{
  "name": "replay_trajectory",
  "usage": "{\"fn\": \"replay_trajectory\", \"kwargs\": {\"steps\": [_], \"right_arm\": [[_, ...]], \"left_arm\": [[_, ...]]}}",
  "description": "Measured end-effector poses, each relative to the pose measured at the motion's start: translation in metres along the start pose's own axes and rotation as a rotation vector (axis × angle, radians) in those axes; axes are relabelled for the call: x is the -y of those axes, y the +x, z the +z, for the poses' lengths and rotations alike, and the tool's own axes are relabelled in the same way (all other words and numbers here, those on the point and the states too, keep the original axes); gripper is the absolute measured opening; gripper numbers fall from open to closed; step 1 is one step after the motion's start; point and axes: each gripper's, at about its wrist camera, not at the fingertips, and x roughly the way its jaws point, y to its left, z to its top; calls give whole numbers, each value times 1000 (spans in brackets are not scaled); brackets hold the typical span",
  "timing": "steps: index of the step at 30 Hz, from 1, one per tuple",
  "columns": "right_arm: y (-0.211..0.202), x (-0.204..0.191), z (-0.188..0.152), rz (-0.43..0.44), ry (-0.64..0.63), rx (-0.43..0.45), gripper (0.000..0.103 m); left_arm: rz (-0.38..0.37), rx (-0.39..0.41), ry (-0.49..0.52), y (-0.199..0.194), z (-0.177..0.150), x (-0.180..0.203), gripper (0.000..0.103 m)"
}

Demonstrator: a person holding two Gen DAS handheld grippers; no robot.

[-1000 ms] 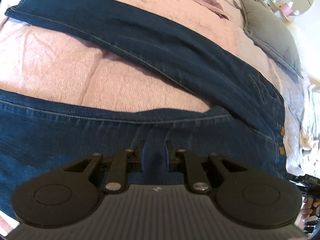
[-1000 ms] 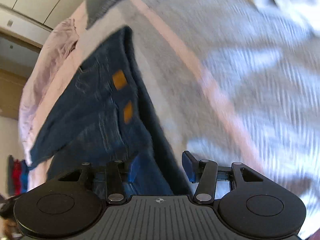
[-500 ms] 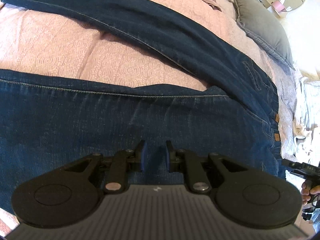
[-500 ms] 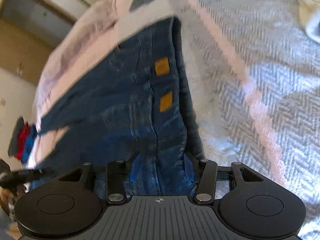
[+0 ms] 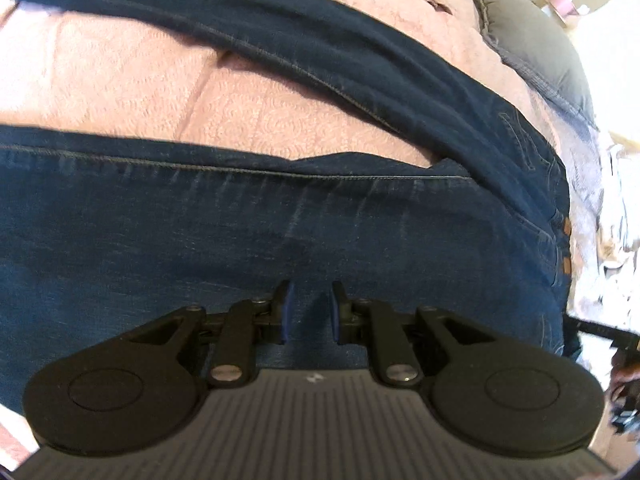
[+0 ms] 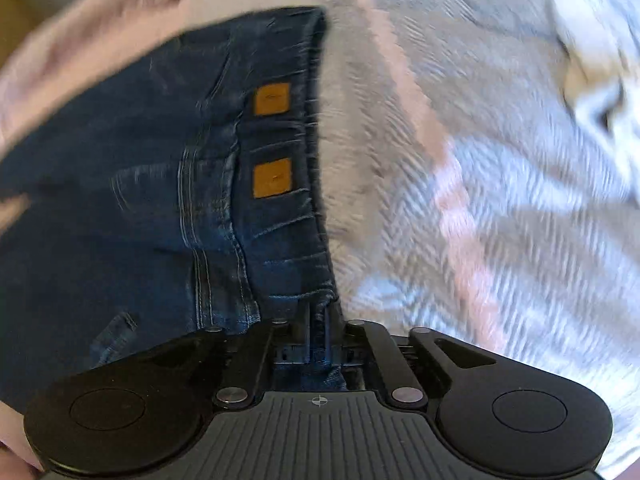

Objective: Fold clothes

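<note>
Closing fast over the last second, the right gripper (image 6: 318, 320) had gone from wide fingers beside the waistband to a tight pinch on it, and the right wrist view had swung round so that the jeans (image 6: 152, 184) now filled its left half, with the two tan patches (image 6: 272, 178) on the waistband just beyond the jaws. Denim sat bunched between those fingers, so the grip looked real rather than empty. The left gripper (image 5: 308, 310) had barely shifted; its fingers stood narrow with a fold of the near leg (image 5: 240, 240) between them, and they appeared to be nipping the cloth, though the contact itself was hard to see. The jeans lay spread on a pink quilted bedspread (image 5: 200, 100), one leg running across the top of the left wrist view, the other close under the gripper, the two meeting at the seat on the right. A grey pillow (image 5: 532, 44) lay beyond, and a grey herringbone blanket (image 6: 500, 200) lay right of the waistband. Denim is heavy and limp yet holds a crease; I judged it would drag and sag between two holds. The thick seamed waistband and the leg's stitched edge (image 5: 280, 174) looked the surest places to grasp.
</note>
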Motion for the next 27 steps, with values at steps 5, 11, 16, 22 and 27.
{"fn": "replay_trajectory", "kwargs": {"steps": [5, 11, 16, 22, 27], "right_arm": [[-39, -40, 5, -220, -5, 146, 17], [-7, -100, -27, -20, -21, 147, 48], [-23, -85, -54, -117, 99, 111, 48], [-50, -116, -66, -45, 133, 147, 48], [-21, -146, -89, -75, 143, -87, 49]], "left_arm": [[34, 35, -13, -14, -7, -15, 13], [83, 72, -9, -21, -23, -38, 14], [164, 86, -69, -55, -45, -88, 10], [271, 137, -167, -87, -53, -129, 11], [337, 49, -218, -97, -47, -136, 10]]}}
